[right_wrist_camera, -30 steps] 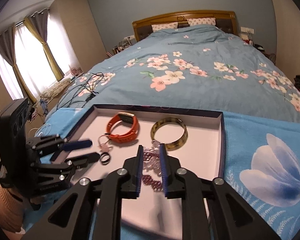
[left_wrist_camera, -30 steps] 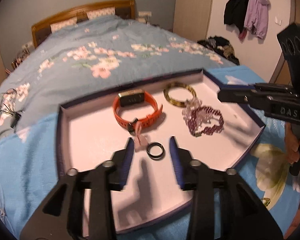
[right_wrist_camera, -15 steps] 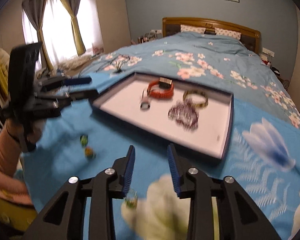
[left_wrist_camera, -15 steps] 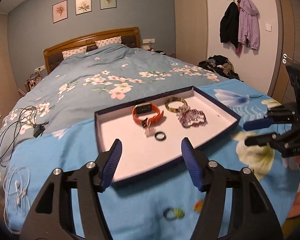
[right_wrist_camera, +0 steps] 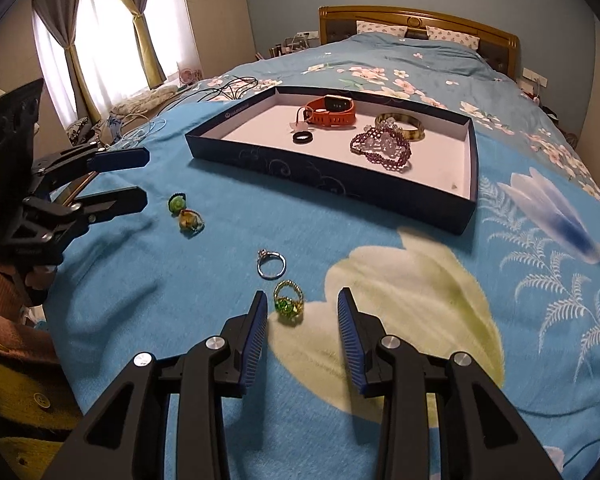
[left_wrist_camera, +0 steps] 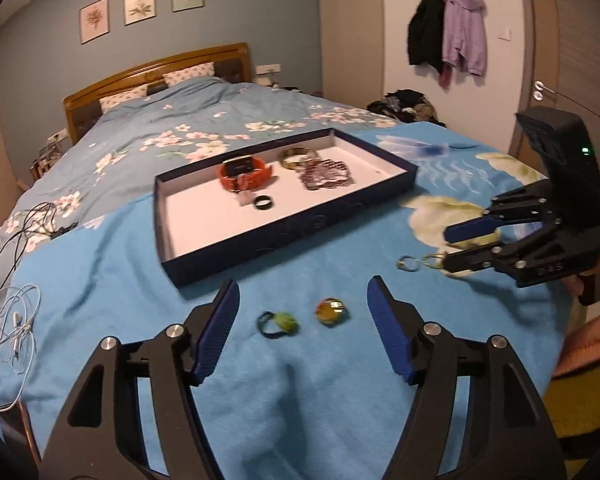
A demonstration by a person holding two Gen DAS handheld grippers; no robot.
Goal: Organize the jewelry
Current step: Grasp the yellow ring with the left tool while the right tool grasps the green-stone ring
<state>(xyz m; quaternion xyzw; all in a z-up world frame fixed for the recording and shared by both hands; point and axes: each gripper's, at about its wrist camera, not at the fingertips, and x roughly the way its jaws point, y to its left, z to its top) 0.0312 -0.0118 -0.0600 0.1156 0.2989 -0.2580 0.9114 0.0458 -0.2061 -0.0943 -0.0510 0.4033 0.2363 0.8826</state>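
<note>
The left gripper (left_wrist_camera: 302, 322) hangs over the blue bedspread (left_wrist_camera: 340, 380), its jaws having just been opening; they stand wide with nothing clamped. Just ahead, in the gap between the tips, lie a green ring (left_wrist_camera: 278, 323) and an amber ring (left_wrist_camera: 331, 311). The right gripper (right_wrist_camera: 302, 314) stands at a narrower gap, empty too. A green-stoned gold ring (right_wrist_camera: 288, 303) lies just inside its left finger, untouched, with a silver ring (right_wrist_camera: 271, 264) a little beyond. Farther ahead of both sits the dark blue tray (right_wrist_camera: 328, 186), holding a black ring (right_wrist_camera: 302, 137), an orange watch (right_wrist_camera: 332, 110), a purple bead bracelet (right_wrist_camera: 382, 150) and a gold bangle (right_wrist_camera: 402, 125).
</note>
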